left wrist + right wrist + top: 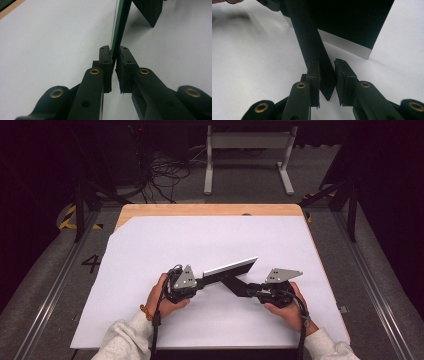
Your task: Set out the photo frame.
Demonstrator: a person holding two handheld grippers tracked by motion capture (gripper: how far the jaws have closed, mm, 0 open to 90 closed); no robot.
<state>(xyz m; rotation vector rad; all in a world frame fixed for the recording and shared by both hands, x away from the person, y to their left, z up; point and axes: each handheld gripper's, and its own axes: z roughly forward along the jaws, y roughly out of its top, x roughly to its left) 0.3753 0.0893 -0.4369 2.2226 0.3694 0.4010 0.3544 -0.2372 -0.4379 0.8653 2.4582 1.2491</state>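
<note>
A thin, stiff folded board stands on edge at the middle of the white sheet. Its long panel (pixel 231 266) has a pale face and a dark green edge (pixel 120 27). A dark flap (pixel 234 282) branches off toward the right hand. My left gripper (pixel 201 282) is shut on the panel's near end, with both pads pressing its edge in the left gripper view (pixel 114 53). My right gripper (pixel 248 290) has the dark flap (pixel 312 42) between its pads (pixel 326 62), and the flap fills the gap. Behind the flap rises the panel's dark side (pixel 352 20).
A large white sheet (pixel 150 250) covers the wooden table (pixel 200 210), which shows as a strip at the far edge. Beyond it on the floor are tangled cables (pixel 167 172) and a white stand (pixel 247 142). Metal rails run along both sides.
</note>
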